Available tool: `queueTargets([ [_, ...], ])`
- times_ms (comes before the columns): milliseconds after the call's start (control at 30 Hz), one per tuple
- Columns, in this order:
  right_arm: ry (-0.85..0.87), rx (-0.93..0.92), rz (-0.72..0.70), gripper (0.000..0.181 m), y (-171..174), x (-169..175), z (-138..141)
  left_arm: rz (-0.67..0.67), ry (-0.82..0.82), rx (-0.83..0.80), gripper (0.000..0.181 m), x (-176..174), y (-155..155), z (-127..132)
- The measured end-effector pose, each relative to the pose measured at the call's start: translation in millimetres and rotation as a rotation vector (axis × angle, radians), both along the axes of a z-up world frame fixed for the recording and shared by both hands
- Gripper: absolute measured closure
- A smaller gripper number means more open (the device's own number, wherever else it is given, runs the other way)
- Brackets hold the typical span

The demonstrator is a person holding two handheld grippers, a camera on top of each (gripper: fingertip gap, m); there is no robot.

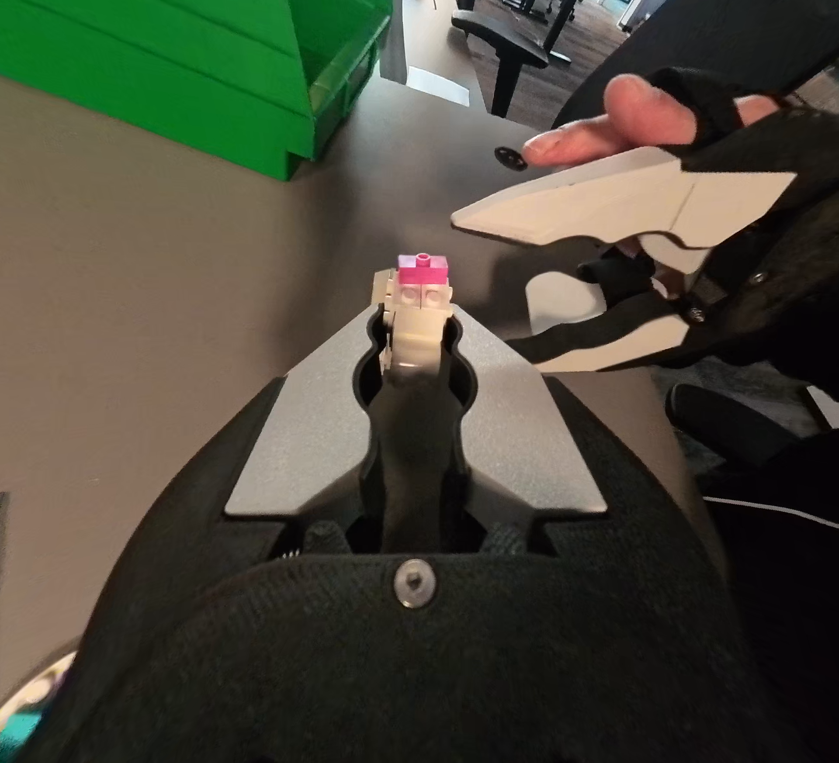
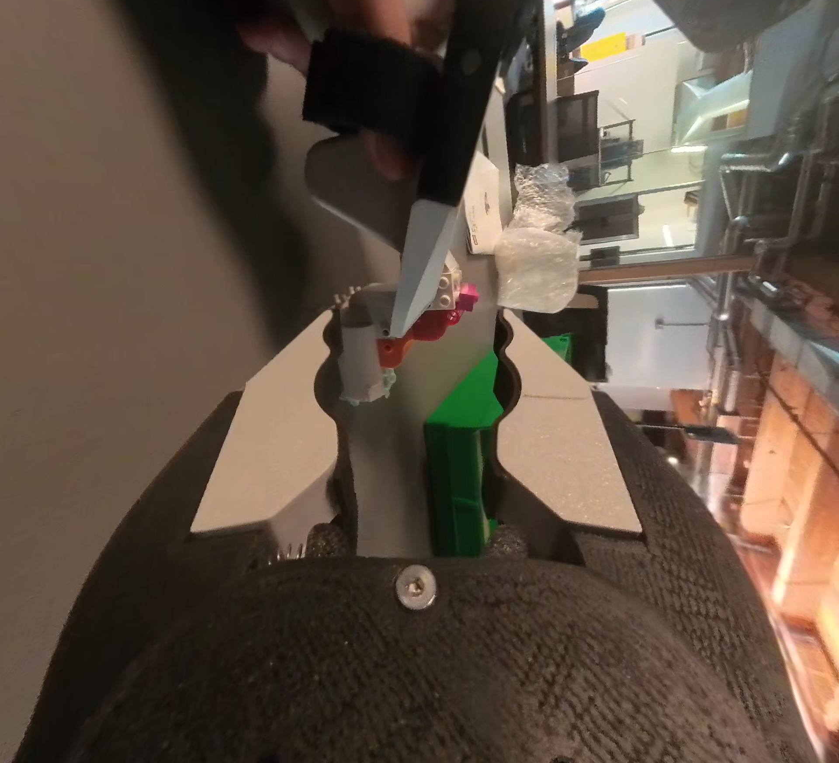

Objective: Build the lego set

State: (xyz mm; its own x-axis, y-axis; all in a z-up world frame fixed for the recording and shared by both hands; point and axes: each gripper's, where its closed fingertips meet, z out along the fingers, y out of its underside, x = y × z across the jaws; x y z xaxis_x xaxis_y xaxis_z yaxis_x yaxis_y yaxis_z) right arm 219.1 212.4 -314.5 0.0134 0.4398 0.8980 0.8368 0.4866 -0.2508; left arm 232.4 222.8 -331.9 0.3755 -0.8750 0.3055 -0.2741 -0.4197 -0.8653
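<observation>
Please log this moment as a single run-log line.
left gripper: shut on lego assembly | right gripper: open, empty, beside it | green bin: behind

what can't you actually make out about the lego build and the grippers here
- Lower part of the lego build: left wrist view, hidden between the left hand-held gripper fingers.
- Red and orange pieces: right wrist view, blurred, partly behind the left gripper's tip.
- Colourful objects: left wrist view, cut off at the bottom-left edge.
- Right hand-held gripper: open and empty.

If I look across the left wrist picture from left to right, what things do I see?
green bin → lego build held in the left gripper → small black disc on the table → open right gripper
</observation>
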Motion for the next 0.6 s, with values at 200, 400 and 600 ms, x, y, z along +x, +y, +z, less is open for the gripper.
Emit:
queueTargets([
  [200,0.185,-0.214,-0.050,0.111,-1,-6,6,-0.048,-0.048,-0.078,0.157,-1,-2,5],
  [400,0.236,-0.173,-0.075,0.109,0,-11,34,-0.169,-0.199,-0.233,0.157,-2,-13,31],
  [600,0.132,-0.104,-0.088,0.113,1,-14,44,-0.172,-0.193,-0.233,0.157,-5,-13,36],
])
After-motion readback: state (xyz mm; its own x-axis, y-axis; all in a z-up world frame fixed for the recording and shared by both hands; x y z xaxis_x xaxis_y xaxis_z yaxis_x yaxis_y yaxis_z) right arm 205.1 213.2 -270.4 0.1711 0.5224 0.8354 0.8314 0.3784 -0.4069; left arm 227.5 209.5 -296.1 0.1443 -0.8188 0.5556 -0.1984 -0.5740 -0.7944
